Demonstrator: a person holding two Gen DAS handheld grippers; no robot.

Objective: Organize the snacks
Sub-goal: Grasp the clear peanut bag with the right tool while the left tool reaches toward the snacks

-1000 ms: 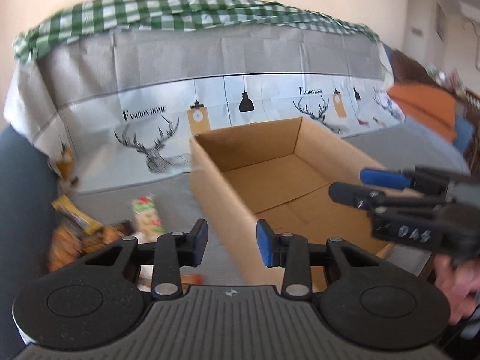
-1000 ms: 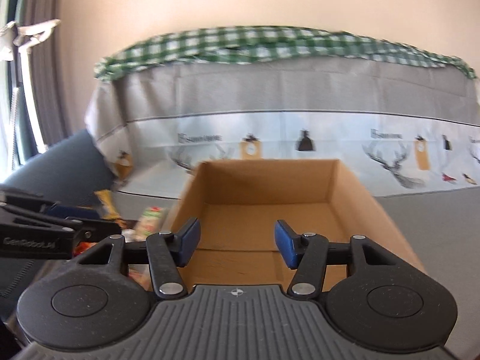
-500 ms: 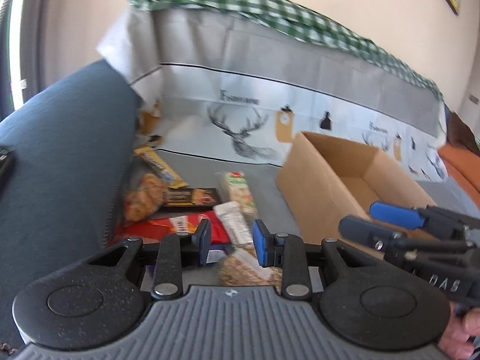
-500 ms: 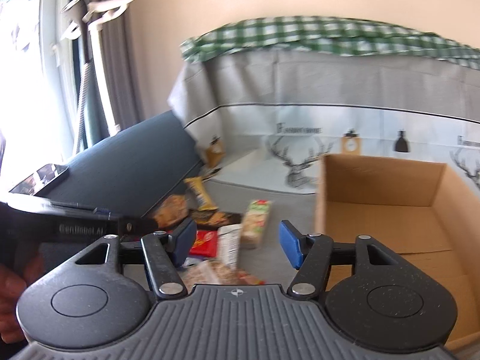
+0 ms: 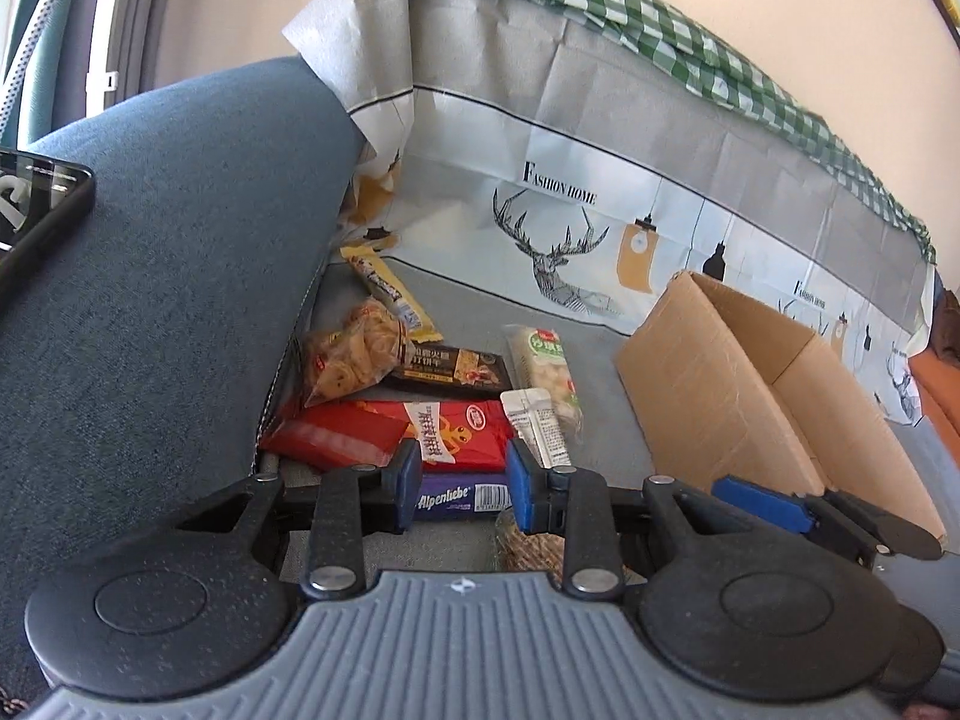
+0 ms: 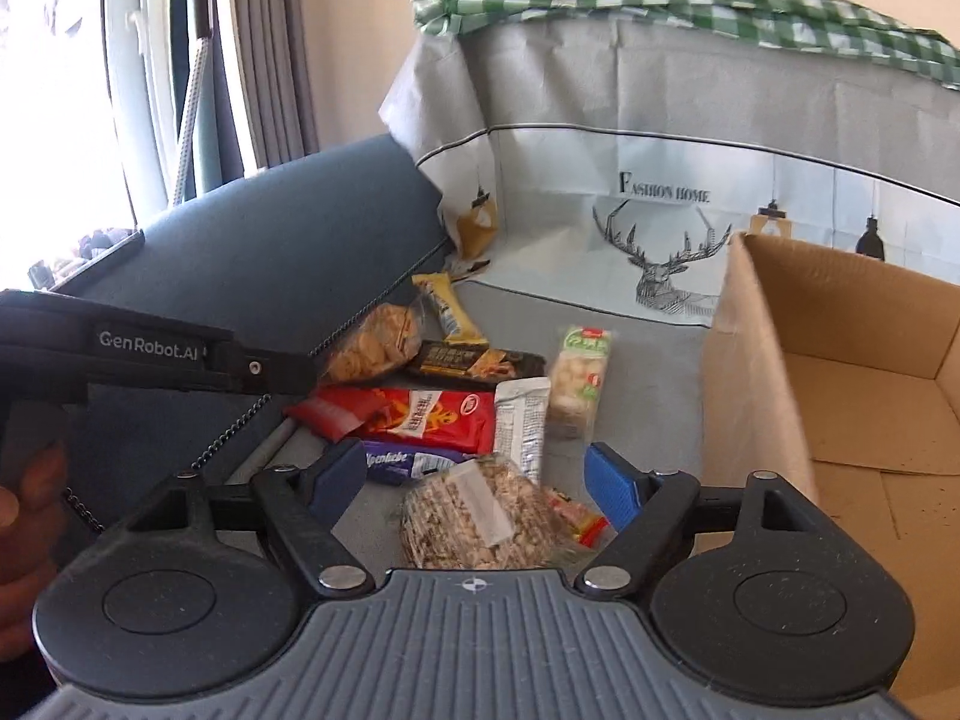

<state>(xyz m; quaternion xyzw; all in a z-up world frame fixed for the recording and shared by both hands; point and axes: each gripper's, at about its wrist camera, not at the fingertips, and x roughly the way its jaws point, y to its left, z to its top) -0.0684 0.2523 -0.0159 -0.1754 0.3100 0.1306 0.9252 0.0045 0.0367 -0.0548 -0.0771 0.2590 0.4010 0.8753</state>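
Observation:
A pile of snacks lies on the grey seat: a yellow bar (image 5: 387,288), a cookie bag (image 5: 354,354), a dark bar (image 5: 453,367), a red pack (image 5: 420,426), a white sachet (image 5: 537,423) and a purple Alpenliebe pack (image 5: 453,501). My left gripper (image 5: 462,486) hovers over the purple pack with a narrow gap and grips nothing. My right gripper (image 6: 474,480) is opening its jaws above a clear bag of seeds (image 6: 474,516), and the pads do not touch it. An open cardboard box (image 6: 840,360) stands to the right of the pile.
A blue sofa arm (image 5: 180,240) walls the pile on the left, with a phone (image 5: 36,210) lying on it. A deer-print cover (image 5: 570,192) rises behind. One blue finger (image 5: 762,501) of the right gripper shows beside the box. A hand (image 6: 24,498) holds the left tool.
Both views have swung left from the empty box to the snack pile and dropped lower. The right jaws have spread wider. The left jaws narrowed a little.

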